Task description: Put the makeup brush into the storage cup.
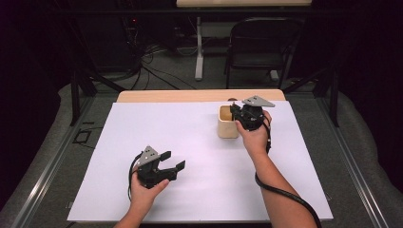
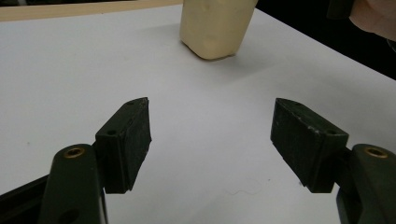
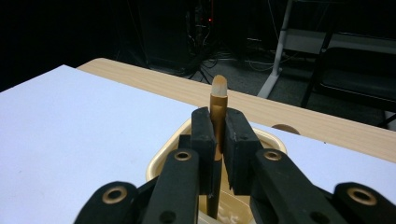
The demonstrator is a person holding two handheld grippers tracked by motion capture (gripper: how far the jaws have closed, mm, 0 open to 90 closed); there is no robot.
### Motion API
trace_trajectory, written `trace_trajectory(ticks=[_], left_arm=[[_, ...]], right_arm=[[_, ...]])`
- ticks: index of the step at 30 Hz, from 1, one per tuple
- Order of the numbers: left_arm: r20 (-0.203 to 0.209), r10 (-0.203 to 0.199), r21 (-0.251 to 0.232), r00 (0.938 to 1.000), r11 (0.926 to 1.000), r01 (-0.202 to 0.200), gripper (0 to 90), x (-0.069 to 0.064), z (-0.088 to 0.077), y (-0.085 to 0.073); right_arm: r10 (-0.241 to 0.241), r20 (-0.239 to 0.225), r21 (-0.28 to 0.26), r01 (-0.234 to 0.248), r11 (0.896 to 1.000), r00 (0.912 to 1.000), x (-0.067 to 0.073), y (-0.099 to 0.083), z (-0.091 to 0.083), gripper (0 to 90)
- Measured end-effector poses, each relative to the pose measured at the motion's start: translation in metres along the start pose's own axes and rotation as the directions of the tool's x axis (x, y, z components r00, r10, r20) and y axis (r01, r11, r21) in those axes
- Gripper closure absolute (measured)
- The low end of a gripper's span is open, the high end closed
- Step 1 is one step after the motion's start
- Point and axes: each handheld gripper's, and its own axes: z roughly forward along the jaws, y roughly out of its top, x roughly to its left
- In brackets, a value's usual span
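Observation:
A slender brown stick [image 3: 218,95] with a pale rounded tip stands upright between the pads of my right gripper [image 3: 219,133], which is shut on it. Its lower end reaches down into a cream square cup [image 3: 160,160]. In the high view the right gripper [image 1: 236,115] hovers over that cup [image 1: 226,127] at the far right of the white sheet. My left gripper [image 1: 174,161] rests near the front left, open with nothing between its jaws. In the left gripper view its pads [image 2: 135,135] stand wide apart, pointing at the cup [image 2: 215,28].
A white sheet [image 1: 190,142] covers most of the wooden table [image 1: 157,96]. Behind the table stand a black folding chair [image 1: 261,42] and a white table leg [image 1: 198,52], with cables on the floor. The person's right hand [image 2: 376,16] edges in beside the cup.

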Motion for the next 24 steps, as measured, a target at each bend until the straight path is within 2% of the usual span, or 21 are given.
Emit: trace_trajectory(ticks=[10,24], left_arm=[[0.0,-0.001,0.001,1.0,1.0,0.001,29.1,0.0003,0.0001,-0.0001],[-0.003,0.0,-0.002,1.0,1.0,0.0,29.1,0.0,0.0,0.0002]], right_arm=[[0.0,-0.003,0.023,0.0,1.0,1.0,-0.0001,-0.0036,0.001,83.5],[0.002,-0.003,0.02,-0.002,1.0,1.0,-0.001,-0.0055,0.0006,83.4]])
